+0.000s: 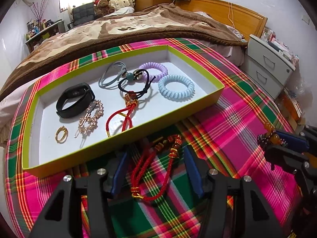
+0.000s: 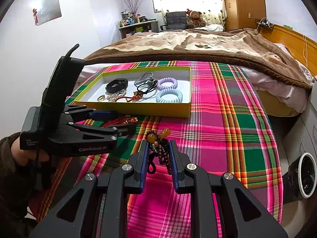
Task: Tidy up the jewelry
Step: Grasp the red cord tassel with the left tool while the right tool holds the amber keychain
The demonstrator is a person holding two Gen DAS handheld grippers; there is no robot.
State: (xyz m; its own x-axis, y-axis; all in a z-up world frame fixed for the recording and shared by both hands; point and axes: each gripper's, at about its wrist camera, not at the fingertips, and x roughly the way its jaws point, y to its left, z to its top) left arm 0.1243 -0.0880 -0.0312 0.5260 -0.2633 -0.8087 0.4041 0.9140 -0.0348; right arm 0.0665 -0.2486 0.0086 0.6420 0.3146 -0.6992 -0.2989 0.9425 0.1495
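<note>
A yellow-green box lid [image 1: 126, 134] [image 2: 138, 107] lies on the plaid cloth and holds a black band [image 1: 74, 100], a gold ring [image 1: 61, 134], a rhinestone clip [image 1: 91, 118], a red cord bracelet [image 1: 120, 119], hair ties, a purple coil [image 1: 153, 69] and a blue coil [image 1: 176, 87]. My left gripper [image 1: 156, 162] [image 2: 118, 124] is open around a red cord bracelet [image 1: 152, 168] that lies on the cloth in front of the box. My right gripper [image 2: 158, 152] [image 1: 285, 144] is shut on a dark bead bracelet with amber beads [image 2: 158, 140] [image 1: 271, 134], held above the cloth.
The plaid cloth [image 2: 227, 129] covers the table. A bed with a brown blanket [image 1: 138, 25] stands behind it. A grey drawer unit [image 1: 271, 63] is to the right, and a white-rimmed bin [image 2: 307, 174] sits on the floor at the right.
</note>
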